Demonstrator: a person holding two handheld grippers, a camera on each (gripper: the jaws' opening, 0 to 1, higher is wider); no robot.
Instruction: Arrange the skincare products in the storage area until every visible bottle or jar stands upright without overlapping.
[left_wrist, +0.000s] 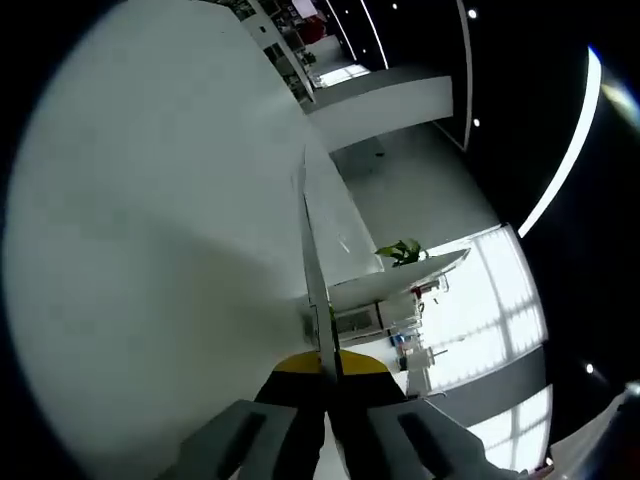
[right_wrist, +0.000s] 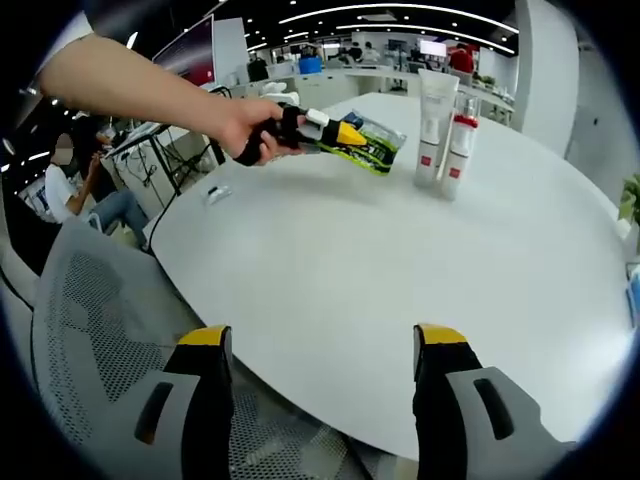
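open-plan office | desks (right_wrist: 330, 60), seated person (right_wrist: 85, 190), mesh chair (right_wrist: 95, 340), ceiling light strips (right_wrist: 400, 12)

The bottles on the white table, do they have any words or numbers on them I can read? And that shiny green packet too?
No text can be read here.
White tube: a small red mark low down, too blurred to read.
Smaller bottle: red cap and red mark, too small to read.
Green and yellow packet held in the left gripper: dark print, too blurred to read.
Left gripper view: no writing that I can see.
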